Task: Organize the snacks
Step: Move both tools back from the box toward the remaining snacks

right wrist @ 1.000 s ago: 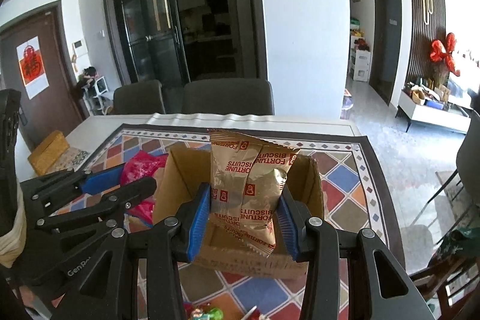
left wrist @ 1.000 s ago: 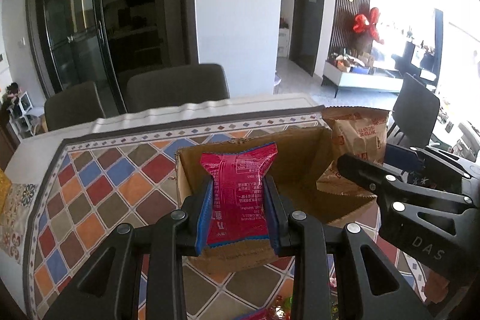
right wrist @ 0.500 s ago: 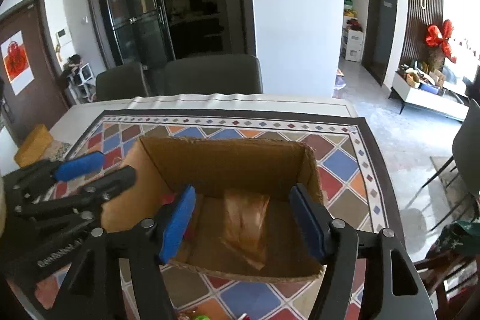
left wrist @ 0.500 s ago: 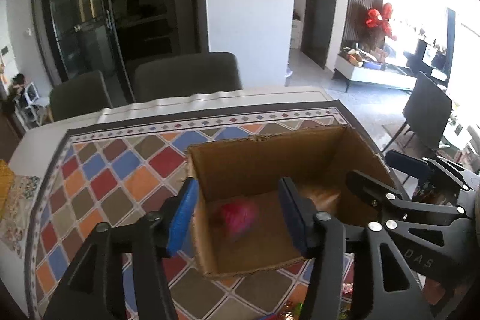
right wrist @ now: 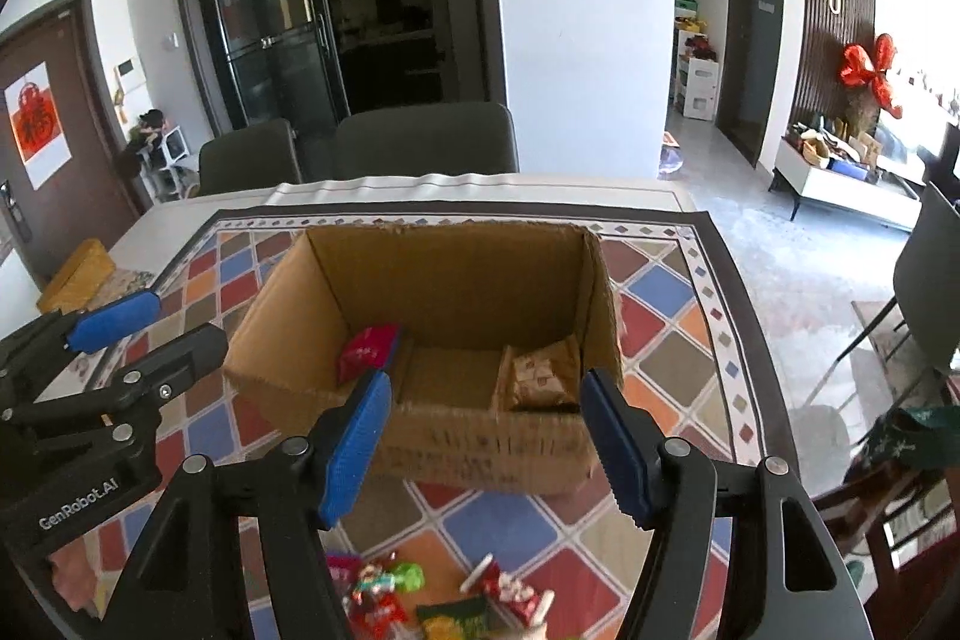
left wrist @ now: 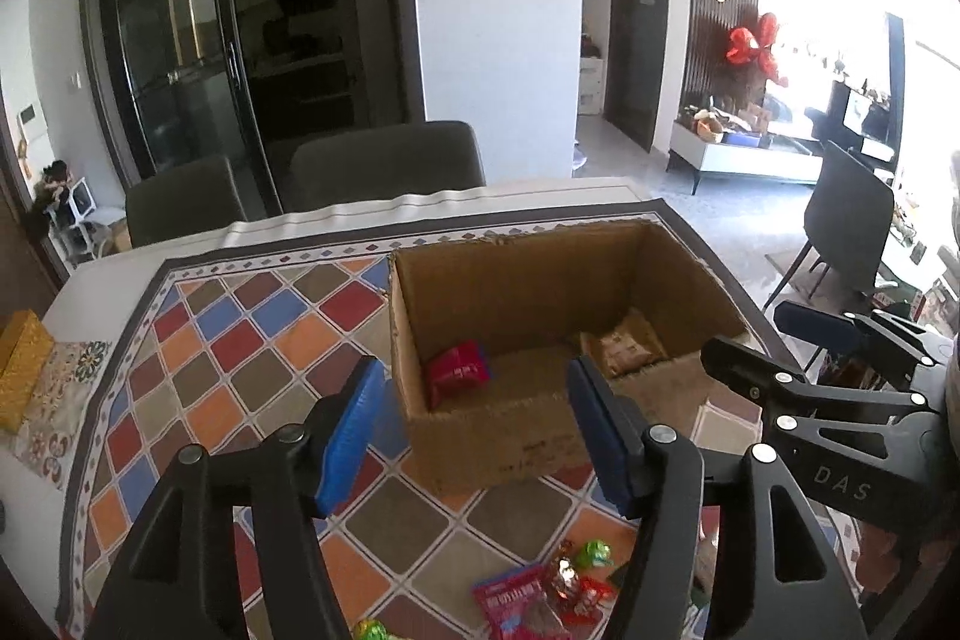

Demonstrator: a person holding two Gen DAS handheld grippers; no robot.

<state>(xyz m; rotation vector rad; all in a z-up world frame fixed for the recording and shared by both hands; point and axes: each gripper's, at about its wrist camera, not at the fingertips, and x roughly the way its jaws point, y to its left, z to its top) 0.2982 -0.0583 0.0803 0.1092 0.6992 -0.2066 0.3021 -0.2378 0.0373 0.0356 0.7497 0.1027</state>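
An open cardboard box [left wrist: 516, 280] [right wrist: 444, 268] stands on the patterned tablecloth. A red snack packet [left wrist: 457, 370] [right wrist: 367, 349] lies in its left part and a gold biscuit packet [left wrist: 624, 347] [right wrist: 543, 375] in its right part. My left gripper [left wrist: 477, 430] is open and empty, just in front of the box. My right gripper [right wrist: 486, 445] is open and empty too, in front of the box's near wall. Each gripper shows in the other's view: the right gripper [left wrist: 780, 358] and the left gripper [right wrist: 156, 325].
Loose wrapped candies and small packets [left wrist: 543, 589] [right wrist: 420, 598] lie on the cloth near me, below the grippers. A yellow box [left wrist: 21, 364] sits at the table's left edge. Two dark chairs [right wrist: 420, 139] stand behind the table. The table's right edge drops to the floor.
Both grippers opened and let go of their packets, which dropped into the box. Both grippers then pulled back toward me and the jaws widened.
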